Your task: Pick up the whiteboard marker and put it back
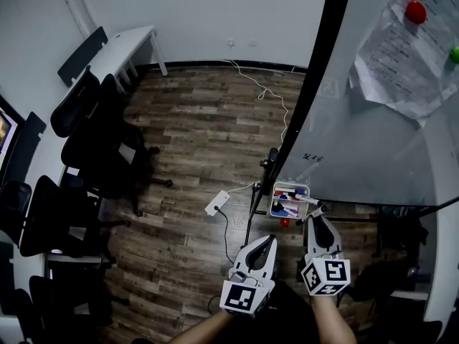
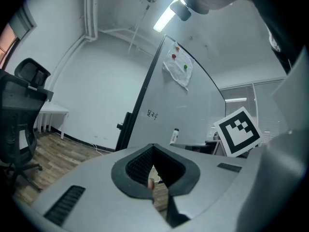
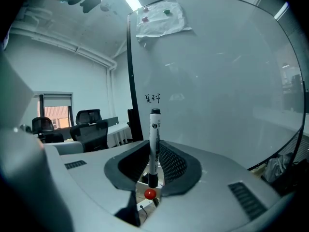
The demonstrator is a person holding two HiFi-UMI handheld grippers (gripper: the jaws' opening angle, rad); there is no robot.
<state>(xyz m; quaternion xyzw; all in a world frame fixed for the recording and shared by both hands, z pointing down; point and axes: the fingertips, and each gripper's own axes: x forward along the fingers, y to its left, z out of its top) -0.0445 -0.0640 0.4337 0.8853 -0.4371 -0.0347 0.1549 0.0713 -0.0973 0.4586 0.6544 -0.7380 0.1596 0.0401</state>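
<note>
Whiteboard marker (image 3: 154, 129) — one, black-capped, upright — is clamped between the jaws of the right gripper (image 1: 316, 215). It sits at five o'clock in the head view, beside one white box (image 1: 290, 185) of pens at the foot of the whiteboard (image 1: 373, 142). The left gripper (image 1: 268, 242), at six o'clock, is closed on nothing. Two magnets — red magnet (image 1: 414, 11), green magnet (image 1: 455, 52) — sit on paper (image 1: 391, 63) at one o'clock.
</note>
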